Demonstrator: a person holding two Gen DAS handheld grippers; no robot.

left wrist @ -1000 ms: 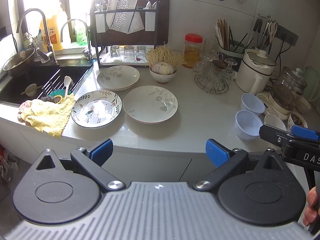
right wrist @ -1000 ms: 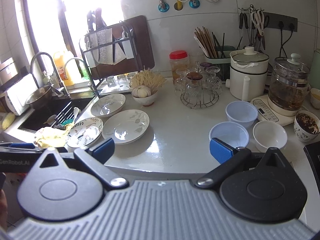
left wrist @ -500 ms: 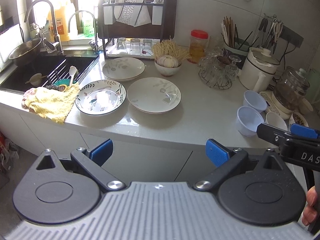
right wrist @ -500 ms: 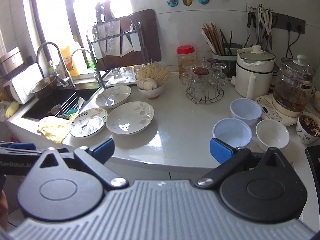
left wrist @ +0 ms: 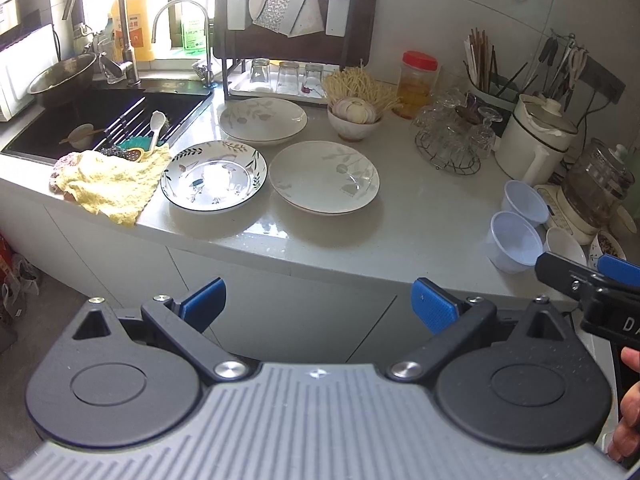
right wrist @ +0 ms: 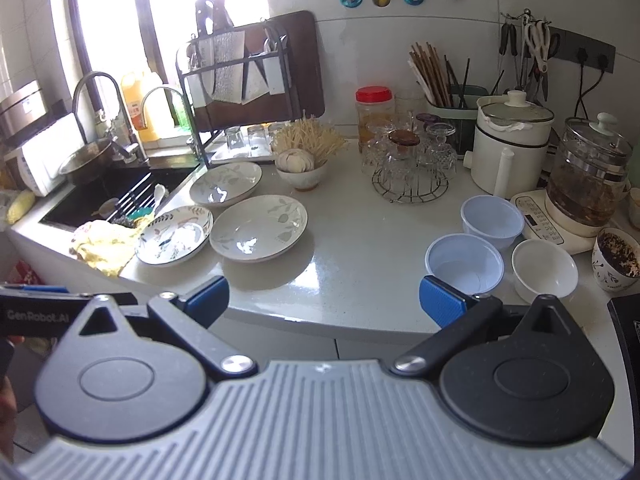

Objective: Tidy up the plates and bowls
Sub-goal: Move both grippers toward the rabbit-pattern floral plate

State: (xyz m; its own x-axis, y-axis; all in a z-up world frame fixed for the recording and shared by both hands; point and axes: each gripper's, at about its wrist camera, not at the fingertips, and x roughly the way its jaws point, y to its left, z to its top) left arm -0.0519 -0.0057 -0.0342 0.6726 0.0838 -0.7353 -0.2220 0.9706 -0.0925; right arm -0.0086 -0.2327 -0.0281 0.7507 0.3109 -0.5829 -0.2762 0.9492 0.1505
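Sunlit from the window behind the sink [left wrist: 100, 120], the pale counter [left wrist: 420, 216] in front of us carries all the dishes. We hold the left gripper [left wrist: 318, 300] and the right gripper [right wrist: 324, 300] back from the counter's front edge, above the cabinet fronts, and both have their jaws spread wide with nothing between the blue pads. On the left part of the counter we see three plates close together: a leaf-rimmed plate [left wrist: 214, 176] whose left edge meets a yellow cloth [left wrist: 108, 184], a white plate [left wrist: 324, 178] just beside it on the right, and a third plate [left wrist: 264, 120] behind them near the dish rack [left wrist: 296, 40]. A small bowl of garlic [left wrist: 354, 118] stands just right of that rear plate. Well apart from the plates, on the right part of the counter, we see two pale blue bowls [right wrist: 464, 264] [right wrist: 492, 220] side by side and a white bowl [right wrist: 544, 270] just beside the nearer one, all upright and empty. A wire stand of glasses [right wrist: 410, 160] sits behind them, with a white pot [right wrist: 512, 144] and a glass kettle [right wrist: 588, 172] to the right. In the left wrist view the right gripper shows at the right edge, with part of a hand [left wrist: 628, 412] below it.
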